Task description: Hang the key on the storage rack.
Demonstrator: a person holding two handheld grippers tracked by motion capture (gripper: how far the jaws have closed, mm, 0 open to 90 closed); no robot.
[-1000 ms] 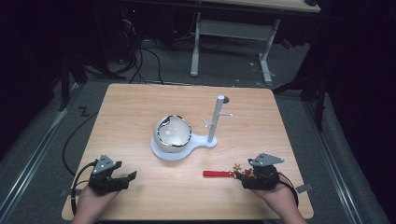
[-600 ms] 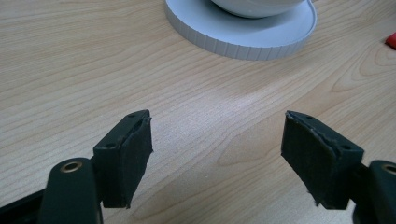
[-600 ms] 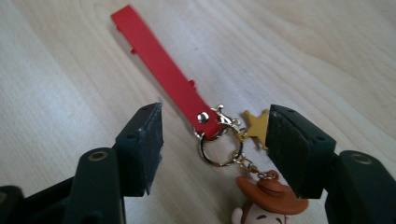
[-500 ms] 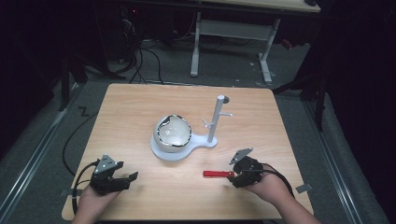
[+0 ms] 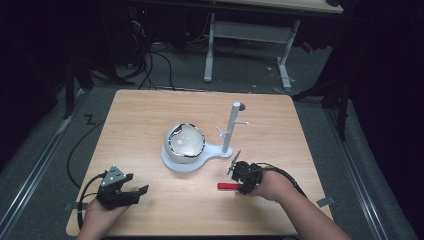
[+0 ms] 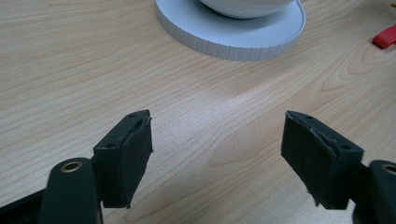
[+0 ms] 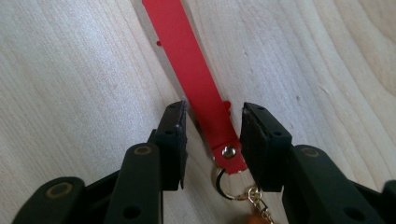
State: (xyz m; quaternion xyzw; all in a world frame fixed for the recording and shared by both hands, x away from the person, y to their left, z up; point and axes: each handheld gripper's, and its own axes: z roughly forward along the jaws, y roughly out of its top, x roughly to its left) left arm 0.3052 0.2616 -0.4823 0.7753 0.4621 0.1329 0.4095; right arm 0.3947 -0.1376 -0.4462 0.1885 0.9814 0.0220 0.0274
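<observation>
- The left gripper [image 5: 134,192] rests at the near left of the wooden table [image 5: 135,120], held in the person's left hand [image 5: 102,212]. In the left gripper view its jaws stand wide apart with bare wood between them, gripping nothing.
- Toward the middle of the table stands a white stand [image 5: 186,161] with a round base. A white bowl [image 5: 186,143] with a dark rim sits on the base, and an upright post [image 5: 231,127] with short side pegs rises from the right end of it.
- In the left gripper view the ribbed edge of that base [image 6: 233,44] lies ahead of the jaws, well apart from them.
- A red strap [image 7: 196,77] lies flat on the table near the front, right of centre, just beside the stand. A rivet at its near end holds a gold ring and clasp.
- The right gripper [image 7: 212,140] is lowered over the strap's riveted end. Its jaws stand on either side of the strap, narrowly parted, with a slim gap on each side, not yet pinching it.
</observation>
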